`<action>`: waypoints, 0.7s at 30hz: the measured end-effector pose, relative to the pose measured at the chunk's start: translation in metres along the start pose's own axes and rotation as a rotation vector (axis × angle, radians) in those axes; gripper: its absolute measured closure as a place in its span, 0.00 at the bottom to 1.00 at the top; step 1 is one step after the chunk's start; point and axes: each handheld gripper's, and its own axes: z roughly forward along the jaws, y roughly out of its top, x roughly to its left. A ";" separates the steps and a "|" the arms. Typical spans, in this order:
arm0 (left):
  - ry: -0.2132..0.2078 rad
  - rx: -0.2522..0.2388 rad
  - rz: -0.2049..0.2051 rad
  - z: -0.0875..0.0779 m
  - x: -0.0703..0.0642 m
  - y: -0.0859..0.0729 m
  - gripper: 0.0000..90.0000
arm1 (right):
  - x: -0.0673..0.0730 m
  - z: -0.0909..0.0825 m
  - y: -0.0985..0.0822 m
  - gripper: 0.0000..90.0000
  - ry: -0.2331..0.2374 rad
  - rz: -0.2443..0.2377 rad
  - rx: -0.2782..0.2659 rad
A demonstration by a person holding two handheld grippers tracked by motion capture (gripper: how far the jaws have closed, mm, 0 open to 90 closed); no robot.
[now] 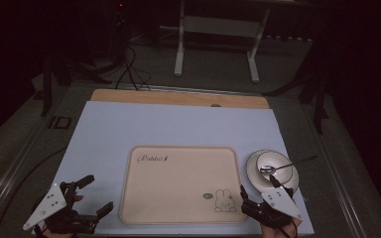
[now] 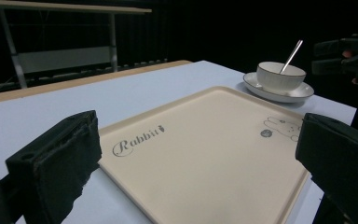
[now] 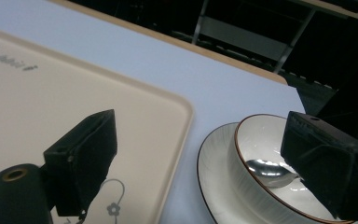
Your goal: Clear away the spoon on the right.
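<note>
- The left gripper [image 1: 95, 195] is seen at the tabletop's near left corner, its black padded jaws spread wide with nothing held between them; in the left gripper view the tray's left rim lies beyond the gap.
- The right gripper [image 1: 258, 192] is held at the near right corner, jaws likewise wide apart and empty; in the right gripper view one jaw is seen over the tray's corner and the other over the bowl's rim.
- A cream tray [image 1: 178, 213], rectangular with rounded corners and a raised lip, is laid flat at centre; "Rabbit" lettering is printed at its 10 o'clock and a rabbit drawing at its 5 o'clock.
- At the tray's 3 o'clock, just beside it, a glossy white bowl [image 1: 269, 163] with a thin dark rim is set on a matching saucer [image 1: 286, 184]; a metal spoon [image 1: 278, 168] is leaned inside.
- The tabletop [image 1: 129, 124] is covered pale blue-white, with bare open surface toward 12 o'clock and a wooden strip along the far edge.
</note>
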 end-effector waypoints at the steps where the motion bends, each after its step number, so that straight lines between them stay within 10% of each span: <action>1: 0.000 0.000 0.000 0.000 0.000 0.000 0.00 | 0.000 0.000 0.000 0.12 0.000 0.000 0.000; 21: 0.005 -0.001 0.011 -0.002 -0.002 0.000 0.00 | 0.004 -0.019 0.018 0.12 0.119 -0.038 -0.053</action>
